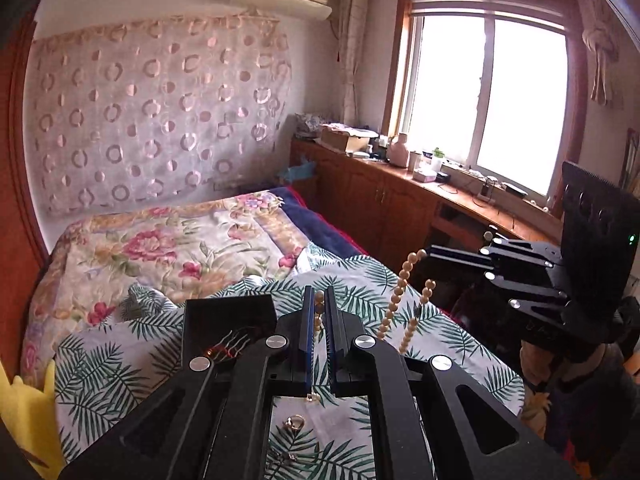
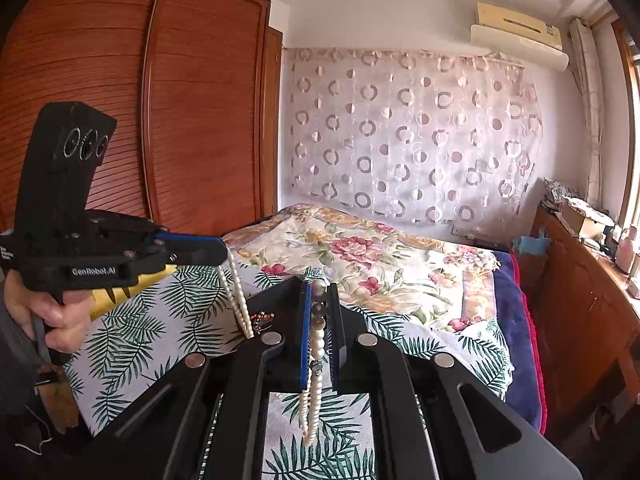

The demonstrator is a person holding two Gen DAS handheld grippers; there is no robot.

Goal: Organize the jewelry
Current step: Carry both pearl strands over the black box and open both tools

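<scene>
A cream pearl necklace (image 1: 403, 303) hangs in the air between both grippers, above the leaf-print cloth. My left gripper (image 1: 319, 300) is shut on one part of the necklace (image 1: 319, 309). My right gripper (image 2: 319, 294) is shut on another part of the necklace (image 2: 318, 332), and its loose strands dangle below the fingers. The right gripper (image 1: 432, 249) shows at the right of the left wrist view, the left gripper (image 2: 224, 250) at the left of the right wrist view. A black open jewelry box (image 1: 228, 324) lies left of my left gripper with reddish beads inside. A gold ring (image 1: 294, 423) lies on the cloth.
The leaf-print cloth (image 1: 120, 376) covers the near end of a bed with a floral quilt (image 1: 172, 248). A wooden cabinet with clutter (image 1: 400, 184) runs under the window at the right. A wooden wardrobe (image 2: 160, 100) stands at the left. A yellow object (image 1: 28, 412) sits at the cloth's left edge.
</scene>
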